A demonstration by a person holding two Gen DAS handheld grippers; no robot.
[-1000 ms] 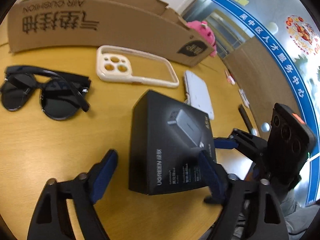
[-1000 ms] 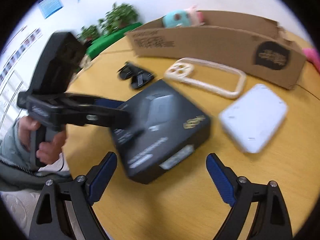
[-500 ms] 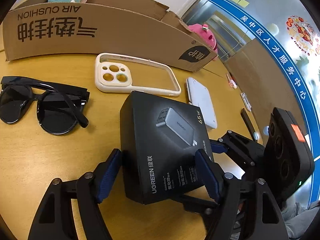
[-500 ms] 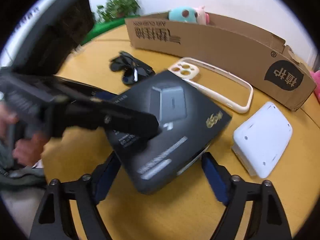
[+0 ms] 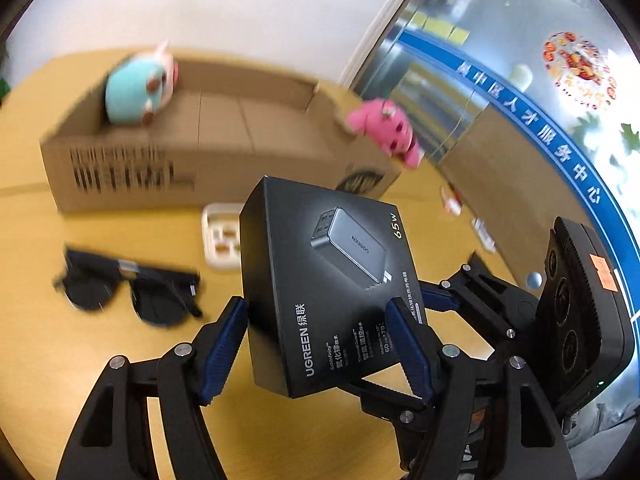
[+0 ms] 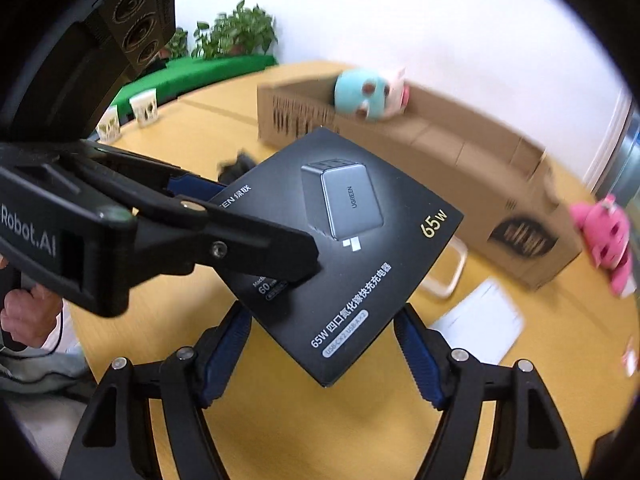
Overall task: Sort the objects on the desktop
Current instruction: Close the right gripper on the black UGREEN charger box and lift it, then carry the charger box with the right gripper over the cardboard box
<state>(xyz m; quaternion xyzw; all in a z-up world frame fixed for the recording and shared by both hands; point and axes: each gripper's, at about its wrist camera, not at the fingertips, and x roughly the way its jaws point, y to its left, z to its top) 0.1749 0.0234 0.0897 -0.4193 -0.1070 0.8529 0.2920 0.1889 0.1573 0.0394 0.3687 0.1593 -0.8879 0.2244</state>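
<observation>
Both claws, left claw point(image 5: 320, 344) and right claw point(image 6: 324, 356), have just been closing and clamp the black charger box point(image 5: 328, 280) clear above the bench point(image 5: 60, 360); carrying step, probably next into the cardboard box point(image 5: 240, 120).

both grippers point(image 6: 324, 344) clamp black charger box point(image 6: 344, 248) above table point(image 6: 360, 420)

The black charger box point(image 5: 324, 280), printed with a grey plug picture and "65W", hangs tilted in the air above the yellow table point(image 5: 80, 360), near the open cardboard box point(image 5: 208, 152). Black sunglasses point(image 5: 128, 292) lie folded open on the table in front of that cardboard box. A cream phone case point(image 5: 218, 236) lies flat just before it, partly hidden. A white flat pad point(image 6: 480, 328) lies near its right end.
</observation>
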